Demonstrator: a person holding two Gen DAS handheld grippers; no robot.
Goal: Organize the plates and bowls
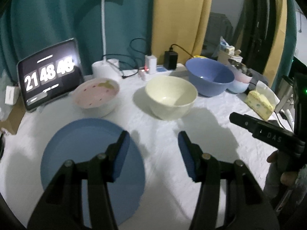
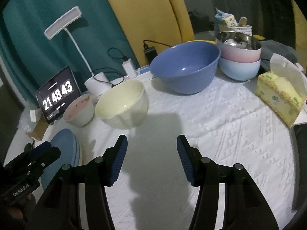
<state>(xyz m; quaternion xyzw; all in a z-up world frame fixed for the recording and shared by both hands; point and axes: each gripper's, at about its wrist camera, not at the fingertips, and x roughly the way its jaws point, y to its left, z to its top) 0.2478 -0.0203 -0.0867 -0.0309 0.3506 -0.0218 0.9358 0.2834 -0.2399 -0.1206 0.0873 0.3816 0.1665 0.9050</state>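
While both grippers' fingers gape empty, bare tablecloth [image 2: 220, 124] stretches before the cream bowl [image 2: 122, 105].

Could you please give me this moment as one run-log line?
left gripper: open, empty, above blue plate | right gripper: open, empty, facing cream bowl | bowls unstacked

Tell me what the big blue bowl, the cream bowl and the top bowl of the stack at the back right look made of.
Big blue bowl: likely plastic or melamine, smooth with a small highlight inside.
Cream bowl: probably the same, matte with a faint sheen; ceramic is possible.
Top bowl of the stack: a shiny mirror-like metal inside, seemingly steel, with a pink outer shell that looks plastic.
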